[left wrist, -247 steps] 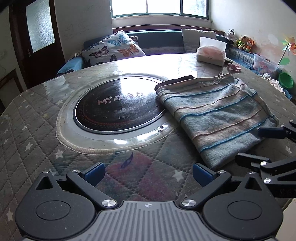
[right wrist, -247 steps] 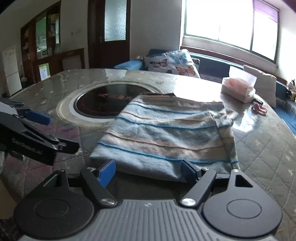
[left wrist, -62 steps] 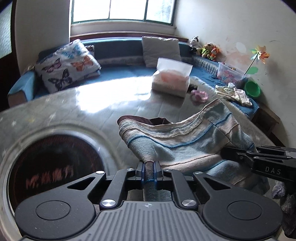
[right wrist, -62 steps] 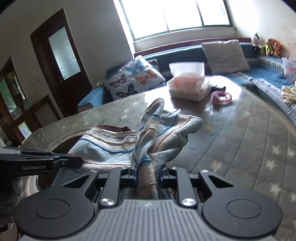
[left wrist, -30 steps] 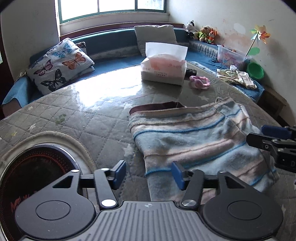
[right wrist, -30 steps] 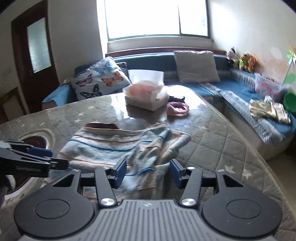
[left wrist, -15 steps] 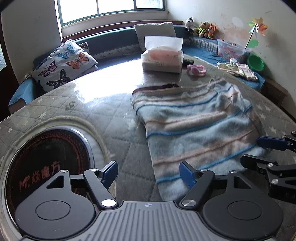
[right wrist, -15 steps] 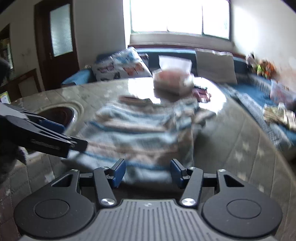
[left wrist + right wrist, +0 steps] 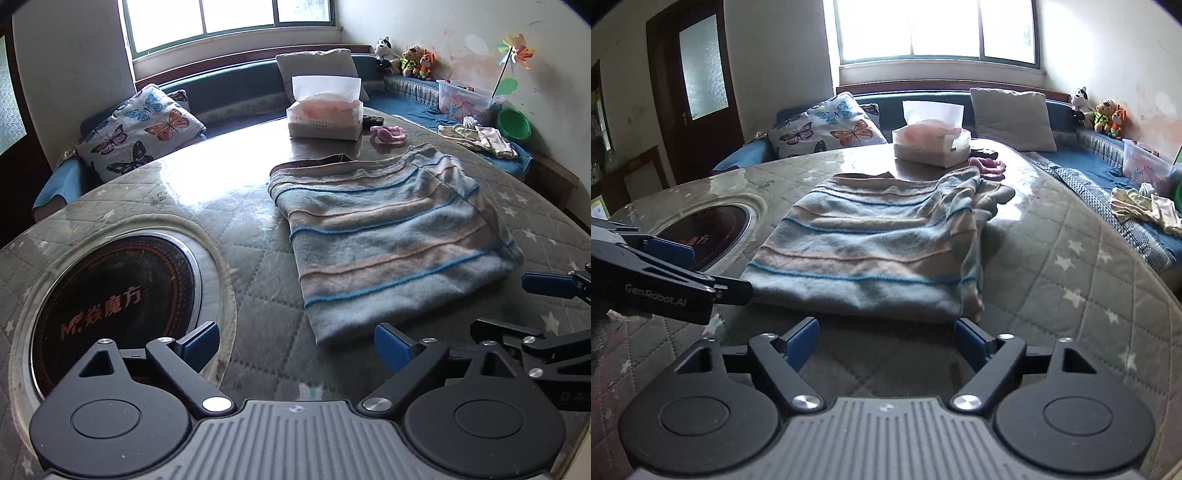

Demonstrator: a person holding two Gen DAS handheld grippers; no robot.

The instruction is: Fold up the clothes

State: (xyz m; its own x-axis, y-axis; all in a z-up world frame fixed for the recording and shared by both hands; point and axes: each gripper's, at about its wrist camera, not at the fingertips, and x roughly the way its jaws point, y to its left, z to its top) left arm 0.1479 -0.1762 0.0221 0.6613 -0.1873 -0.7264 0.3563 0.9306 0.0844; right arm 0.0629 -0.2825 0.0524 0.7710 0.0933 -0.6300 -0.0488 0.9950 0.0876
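The left gripper point(image 9: 295, 341) spreads wide, jaws opening and empty, the folded striped blanket point(image 9: 384, 236) lying on the table point(image 9: 255, 258) just ahead to its right. The right gripper point(image 9: 886, 338) is likewise opening, holding nothing, the blanket's near edge just beyond its fingertips.

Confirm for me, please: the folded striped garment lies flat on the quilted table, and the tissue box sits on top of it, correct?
Not quite. The folded striped garment does lie flat on the quilted table, but the tissue box stands on the table beyond the garment's far edge, apart from it, not on top. The left wrist view shows the gap.
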